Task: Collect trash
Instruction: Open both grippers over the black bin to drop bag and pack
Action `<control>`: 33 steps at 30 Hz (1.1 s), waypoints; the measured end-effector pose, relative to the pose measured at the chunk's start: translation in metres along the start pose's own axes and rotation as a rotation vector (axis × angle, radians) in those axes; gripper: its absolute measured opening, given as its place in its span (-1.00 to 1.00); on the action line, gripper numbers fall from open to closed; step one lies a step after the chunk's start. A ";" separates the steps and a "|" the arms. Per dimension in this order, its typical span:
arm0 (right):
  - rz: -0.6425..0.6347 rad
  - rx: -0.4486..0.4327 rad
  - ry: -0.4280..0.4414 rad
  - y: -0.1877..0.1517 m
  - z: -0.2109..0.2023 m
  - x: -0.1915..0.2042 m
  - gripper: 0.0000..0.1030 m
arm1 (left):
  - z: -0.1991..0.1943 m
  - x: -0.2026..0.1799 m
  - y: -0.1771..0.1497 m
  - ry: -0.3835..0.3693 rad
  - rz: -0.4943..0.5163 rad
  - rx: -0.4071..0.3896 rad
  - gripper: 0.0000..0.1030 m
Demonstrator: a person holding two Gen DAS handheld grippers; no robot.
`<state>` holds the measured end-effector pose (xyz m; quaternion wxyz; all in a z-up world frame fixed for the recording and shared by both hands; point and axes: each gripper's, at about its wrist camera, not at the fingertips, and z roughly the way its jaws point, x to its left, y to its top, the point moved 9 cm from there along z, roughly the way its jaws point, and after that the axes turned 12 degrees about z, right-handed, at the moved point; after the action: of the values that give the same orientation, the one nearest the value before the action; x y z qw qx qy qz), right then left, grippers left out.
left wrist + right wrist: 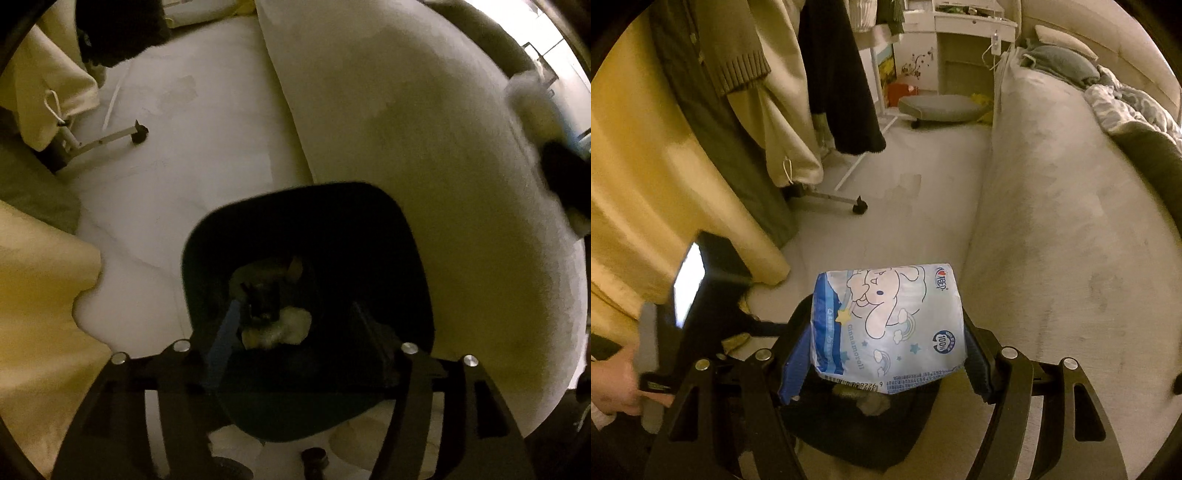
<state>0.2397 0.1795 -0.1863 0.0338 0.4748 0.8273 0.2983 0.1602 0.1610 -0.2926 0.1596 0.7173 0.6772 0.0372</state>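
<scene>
Our right gripper [886,354] clenched the tissue pack [886,325] — light, soft, slippery film; our left gripper [295,325] gripped the bin [306,295] rim.

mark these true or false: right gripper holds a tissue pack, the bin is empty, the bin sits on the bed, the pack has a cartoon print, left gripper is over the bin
1. The right gripper holds a tissue pack. True.
2. The dark bin is empty. False: crumpled tissue lies inside it.
3. The bin sits on the bed. False: it stands on the pale floor beside the bed.
4. The pack has a cartoon print. True: a white long-eared character on light blue.
5. The left gripper is over the bin. True: its fingers reach into the opening.
</scene>
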 end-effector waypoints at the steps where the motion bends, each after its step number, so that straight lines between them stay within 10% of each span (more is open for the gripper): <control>1: -0.002 0.009 -0.003 -0.001 0.004 0.001 0.38 | -0.002 0.003 0.001 0.002 -0.004 -0.006 0.36; 33: -0.016 0.200 -0.007 -0.044 0.065 0.016 0.45 | -0.109 0.026 0.060 -0.014 -0.102 -0.328 -0.08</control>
<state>0.2197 0.2059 -0.2596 -0.0086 0.4704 0.8566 0.2120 0.1909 0.2036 -0.1769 0.2810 0.6464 0.6966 0.1342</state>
